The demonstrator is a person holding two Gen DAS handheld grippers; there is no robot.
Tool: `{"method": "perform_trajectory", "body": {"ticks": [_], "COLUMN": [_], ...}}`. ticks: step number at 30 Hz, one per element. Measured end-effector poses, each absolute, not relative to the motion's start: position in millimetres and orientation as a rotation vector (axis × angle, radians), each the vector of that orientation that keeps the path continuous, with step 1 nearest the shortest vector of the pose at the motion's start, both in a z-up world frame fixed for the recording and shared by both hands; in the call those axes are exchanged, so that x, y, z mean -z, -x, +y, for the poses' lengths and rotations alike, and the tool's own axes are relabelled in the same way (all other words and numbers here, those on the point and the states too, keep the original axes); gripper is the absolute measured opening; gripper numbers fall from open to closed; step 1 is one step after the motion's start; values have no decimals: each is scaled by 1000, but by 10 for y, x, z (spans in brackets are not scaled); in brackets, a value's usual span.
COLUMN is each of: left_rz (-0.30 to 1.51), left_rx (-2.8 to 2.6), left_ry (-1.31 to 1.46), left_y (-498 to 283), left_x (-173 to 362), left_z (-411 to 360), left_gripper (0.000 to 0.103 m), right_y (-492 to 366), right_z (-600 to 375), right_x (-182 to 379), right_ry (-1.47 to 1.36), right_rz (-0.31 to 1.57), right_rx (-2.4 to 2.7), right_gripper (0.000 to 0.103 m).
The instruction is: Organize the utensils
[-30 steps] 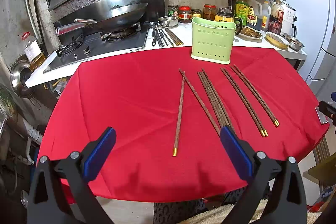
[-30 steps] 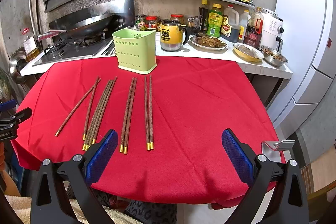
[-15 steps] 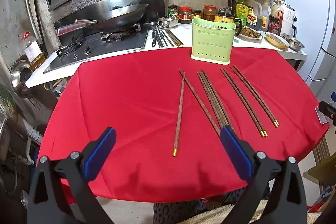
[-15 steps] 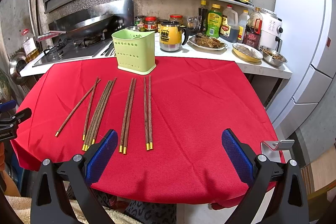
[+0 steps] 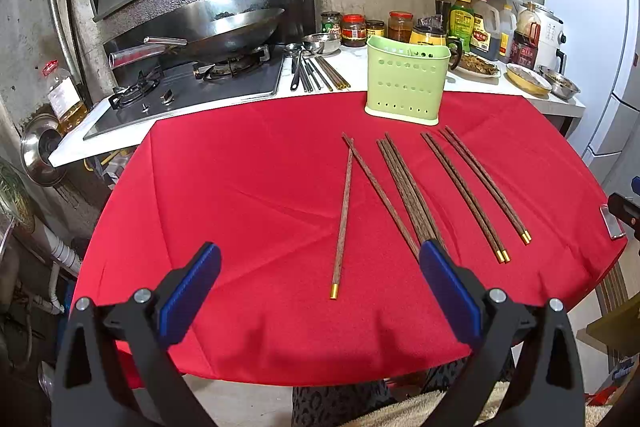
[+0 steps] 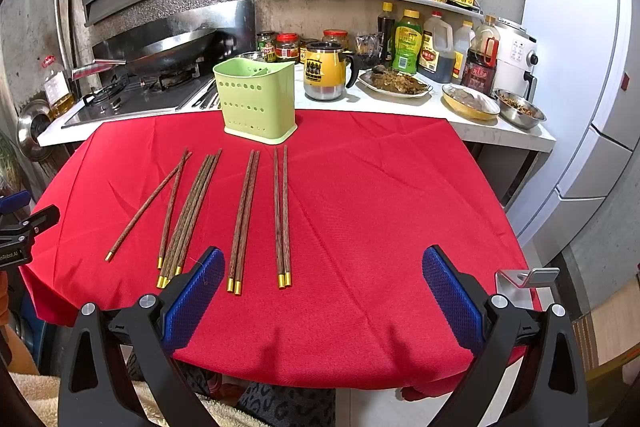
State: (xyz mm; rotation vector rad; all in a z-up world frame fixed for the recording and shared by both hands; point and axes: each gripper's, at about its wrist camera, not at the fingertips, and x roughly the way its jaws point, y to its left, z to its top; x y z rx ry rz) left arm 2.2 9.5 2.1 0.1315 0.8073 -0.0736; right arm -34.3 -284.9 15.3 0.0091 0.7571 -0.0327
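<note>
Both tools gape wide, holding nothing. Chopsticks (image 6: 282, 215) lie on the red surface (image 6: 380, 211) pointing near-to-far toward the green holder (image 6: 256, 103); right tool (image 6: 320, 291) looks nearer the rightmost pair.

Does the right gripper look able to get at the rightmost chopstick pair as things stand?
Probably yes: the right gripper is open, and the rightmost chopstick pair lies flat just ahead on bare red cloth, nothing between.

The surface (image 6: 380, 219), draped in a red cloth (image 6: 360, 327), carries wooden chopsticks (image 6: 282, 215) in loose groups and a green utensil holder (image 6: 256, 103) at its far edge.
</note>
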Motion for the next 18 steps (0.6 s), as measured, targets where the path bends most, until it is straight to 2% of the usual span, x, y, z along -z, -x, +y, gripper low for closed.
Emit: {"method": "perform_trajectory", "body": {"ticks": [18], "left_rz": [802], "left_rx": [70], "left_ry": [-129], "left_y": [-36], "left_x": [-109], "left_z": [158], "left_gripper": [97], "right_y": [337], "right_z": [-2870], "right_x": [-180], "right_ry": [-7], "right_rz": [752], "right_rx": [31], "right_gripper": [97]}}
